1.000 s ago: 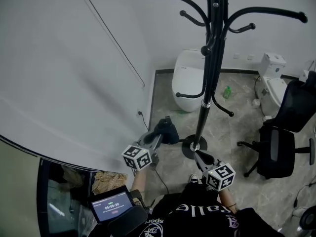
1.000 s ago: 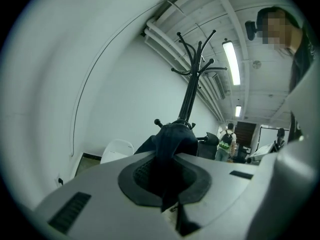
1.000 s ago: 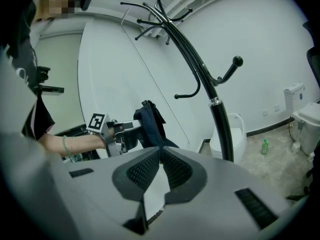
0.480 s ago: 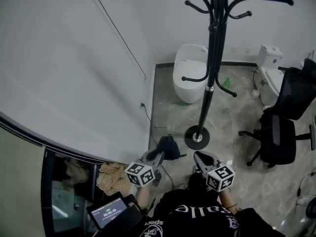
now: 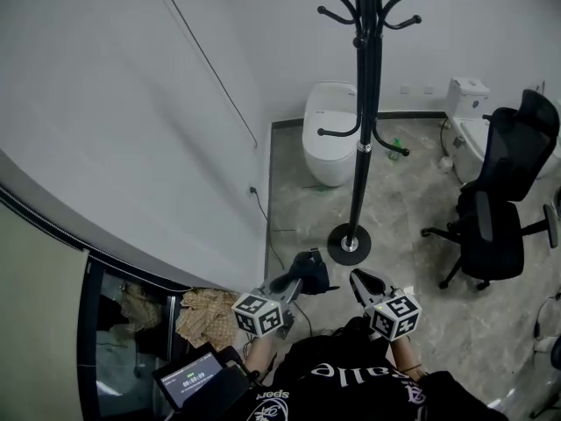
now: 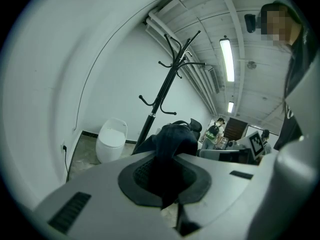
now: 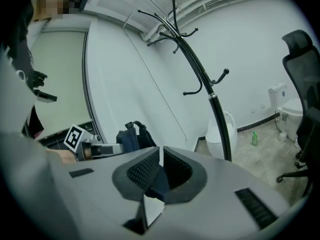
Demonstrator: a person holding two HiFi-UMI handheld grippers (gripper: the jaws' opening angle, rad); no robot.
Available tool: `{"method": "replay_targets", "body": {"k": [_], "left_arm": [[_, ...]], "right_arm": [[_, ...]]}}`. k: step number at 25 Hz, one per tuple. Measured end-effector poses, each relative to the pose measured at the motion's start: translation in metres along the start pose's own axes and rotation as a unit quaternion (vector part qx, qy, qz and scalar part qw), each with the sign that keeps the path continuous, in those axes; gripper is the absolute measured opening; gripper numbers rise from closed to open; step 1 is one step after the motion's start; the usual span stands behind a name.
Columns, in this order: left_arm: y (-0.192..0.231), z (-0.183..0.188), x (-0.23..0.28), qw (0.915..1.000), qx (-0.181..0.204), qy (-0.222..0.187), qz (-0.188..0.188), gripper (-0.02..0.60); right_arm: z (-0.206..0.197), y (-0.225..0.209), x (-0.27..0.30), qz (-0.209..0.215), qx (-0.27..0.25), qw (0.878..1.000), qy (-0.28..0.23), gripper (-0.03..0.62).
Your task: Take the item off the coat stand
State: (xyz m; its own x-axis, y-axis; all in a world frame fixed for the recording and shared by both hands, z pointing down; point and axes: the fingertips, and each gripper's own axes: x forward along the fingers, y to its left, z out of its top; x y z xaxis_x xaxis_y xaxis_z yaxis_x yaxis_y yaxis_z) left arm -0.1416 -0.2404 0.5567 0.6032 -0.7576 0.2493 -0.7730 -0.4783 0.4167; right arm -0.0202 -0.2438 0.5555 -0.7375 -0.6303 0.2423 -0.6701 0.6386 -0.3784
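Two grippers low in the head view, side by side just above the person's dark shirt (image 5: 351,384). Left gripper (image 5: 301,281): jaws pressed together on the dark item (image 5: 314,270), pinching a fold of its dark blue fabric, with the bunched bulk just beyond the pads. Holds that item off the coat stand (image 5: 360,130) and apart from it, above the grey floor (image 5: 412,235), near the stand's round base (image 5: 349,246) and slightly to the left of it in the head view. Shows black strap loops (image 7: 131,128) along its top in the right gripper view.

Right gripper (image 5: 362,279): jaws drawn almost together, only a thin slit between the pads, pinching nothing visible. Points toward the foot of the stand, with the black pole (image 7: 220,119) rising just right of centre in its own view.

Beyond the stand, against the white wall (image 5: 131,112): a white toilet (image 5: 331,139), with a small green bottle (image 5: 394,146) on the floor to its right. Further right along the same wall: a second white toilet (image 5: 463,117). Nearer and to the right: a black office chair (image 5: 495,217) on castors, well apart from the stand. At the bottom left of the head view: a small lit screen (image 5: 188,374), close to the person's body.
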Motion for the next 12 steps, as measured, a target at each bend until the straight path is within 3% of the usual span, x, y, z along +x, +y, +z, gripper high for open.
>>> {"method": "replay_targets", "body": {"k": [6, 12], "left_arm": [[-0.036, 0.003, -0.003, 0.9997, 0.022, -0.012, 0.000, 0.012], [-0.091, -0.010, -0.004, 0.9995, 0.016, -0.020, 0.019, 0.012]], "right_arm": [[0.016, 0.001, -0.025, 0.011, -0.008, 1.000, -0.022, 0.035], [0.007, 0.001, -0.087, 0.027, -0.016, 0.999, -0.009, 0.035]]}}
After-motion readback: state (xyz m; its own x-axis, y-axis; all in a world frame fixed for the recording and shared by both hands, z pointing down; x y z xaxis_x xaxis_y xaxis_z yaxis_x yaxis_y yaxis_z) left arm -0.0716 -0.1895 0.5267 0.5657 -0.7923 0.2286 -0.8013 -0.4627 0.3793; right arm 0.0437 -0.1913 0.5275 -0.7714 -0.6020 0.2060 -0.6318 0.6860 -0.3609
